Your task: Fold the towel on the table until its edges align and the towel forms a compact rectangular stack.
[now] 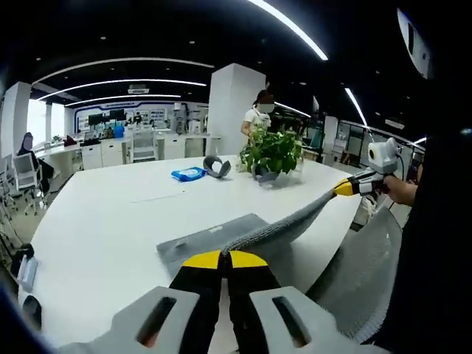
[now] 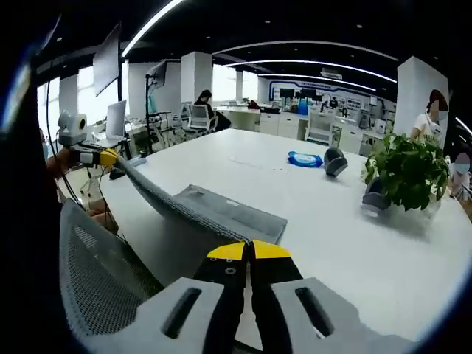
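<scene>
The grey towel [image 1: 214,236] lies partly on the white table [image 1: 103,221], with one edge lifted and stretched taut off the table's near side. My left gripper [image 1: 225,259] is shut on one end of that lifted edge. The right gripper [image 1: 346,188] grips the other end, out past the table's rim. In the right gripper view the towel [image 2: 221,210] runs from my right gripper [image 2: 249,251], shut on it, up to the left gripper [image 2: 103,157] at the left, also closed on the cloth.
A grey mesh chair back [image 1: 361,273] [image 2: 96,273] stands close under the lifted edge. Farther along the table are a potted plant [image 1: 273,151] [image 2: 405,169], a blue packet [image 1: 188,174] [image 2: 304,158] and a grey roll [image 1: 216,167] [image 2: 334,161]. A person [image 1: 258,118] stands behind the plant.
</scene>
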`<state>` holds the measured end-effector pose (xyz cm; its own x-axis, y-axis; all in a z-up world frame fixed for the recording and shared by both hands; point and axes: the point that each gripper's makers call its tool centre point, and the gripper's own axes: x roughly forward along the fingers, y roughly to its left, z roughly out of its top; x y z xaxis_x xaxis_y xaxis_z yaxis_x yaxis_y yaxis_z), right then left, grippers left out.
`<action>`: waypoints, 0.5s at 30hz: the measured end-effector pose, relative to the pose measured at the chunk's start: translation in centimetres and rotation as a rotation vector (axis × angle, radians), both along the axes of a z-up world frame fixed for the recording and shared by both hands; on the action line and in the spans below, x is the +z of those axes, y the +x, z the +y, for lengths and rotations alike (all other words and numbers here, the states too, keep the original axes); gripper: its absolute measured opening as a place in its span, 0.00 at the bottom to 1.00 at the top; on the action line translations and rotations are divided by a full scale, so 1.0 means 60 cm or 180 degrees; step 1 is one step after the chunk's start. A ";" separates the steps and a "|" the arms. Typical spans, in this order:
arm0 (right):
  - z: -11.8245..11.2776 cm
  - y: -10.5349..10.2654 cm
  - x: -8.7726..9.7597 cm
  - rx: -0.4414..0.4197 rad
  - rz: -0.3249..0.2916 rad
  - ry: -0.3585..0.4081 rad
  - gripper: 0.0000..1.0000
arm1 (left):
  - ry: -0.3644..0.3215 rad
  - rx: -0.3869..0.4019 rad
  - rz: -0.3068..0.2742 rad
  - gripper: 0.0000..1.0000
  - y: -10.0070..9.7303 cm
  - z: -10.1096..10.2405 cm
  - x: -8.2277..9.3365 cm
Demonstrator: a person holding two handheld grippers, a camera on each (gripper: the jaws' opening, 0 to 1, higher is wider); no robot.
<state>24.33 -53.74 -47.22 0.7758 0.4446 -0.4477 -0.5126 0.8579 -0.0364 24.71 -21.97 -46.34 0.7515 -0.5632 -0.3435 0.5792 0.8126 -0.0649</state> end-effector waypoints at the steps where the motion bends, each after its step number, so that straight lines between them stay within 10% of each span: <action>1: -0.002 0.000 0.001 -0.0001 -0.0006 0.0003 0.00 | 0.0004 -0.0002 -0.0010 0.02 0.000 -0.002 0.007; 15: -0.006 0.001 0.069 -0.0014 -0.0276 -0.0072 0.00 | 0.0149 -0.0078 -0.0241 0.02 0.000 -0.012 0.067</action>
